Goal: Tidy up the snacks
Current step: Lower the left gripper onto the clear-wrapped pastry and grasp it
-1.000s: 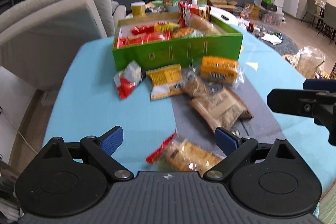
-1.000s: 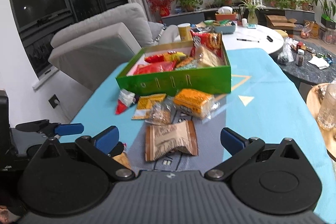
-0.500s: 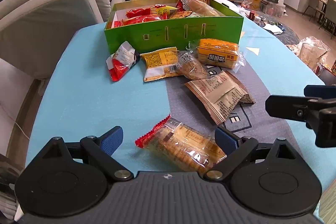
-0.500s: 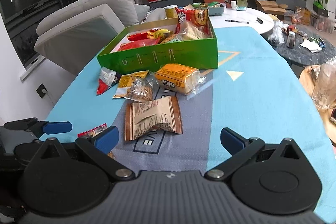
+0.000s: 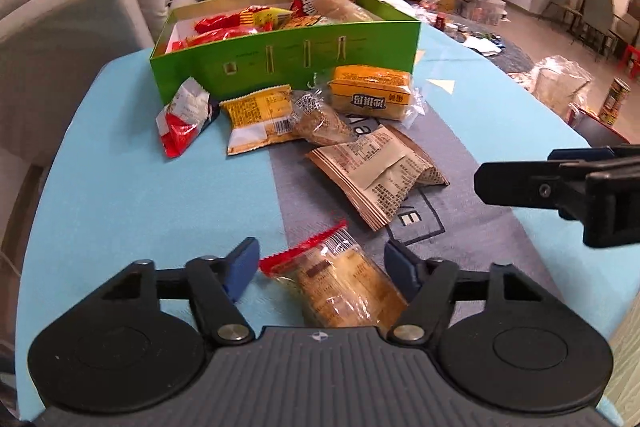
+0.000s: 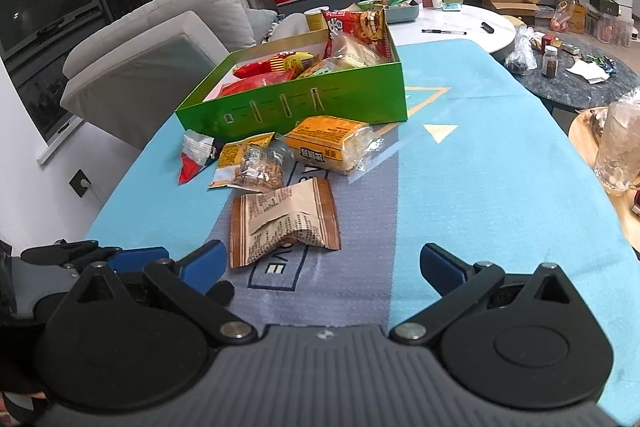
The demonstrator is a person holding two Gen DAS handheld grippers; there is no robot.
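Green box part filled, six packets left on the cloth

Several snacks already lie in the green box (image 5: 280,55). Judging by that, the sorting is midway. Left gripper (image 5: 320,263) is spread wide around a clear, red-edged biscuit packet (image 5: 340,287) near the table edge, not gripping it. Right gripper (image 6: 320,263) gapes wide, holding nothing
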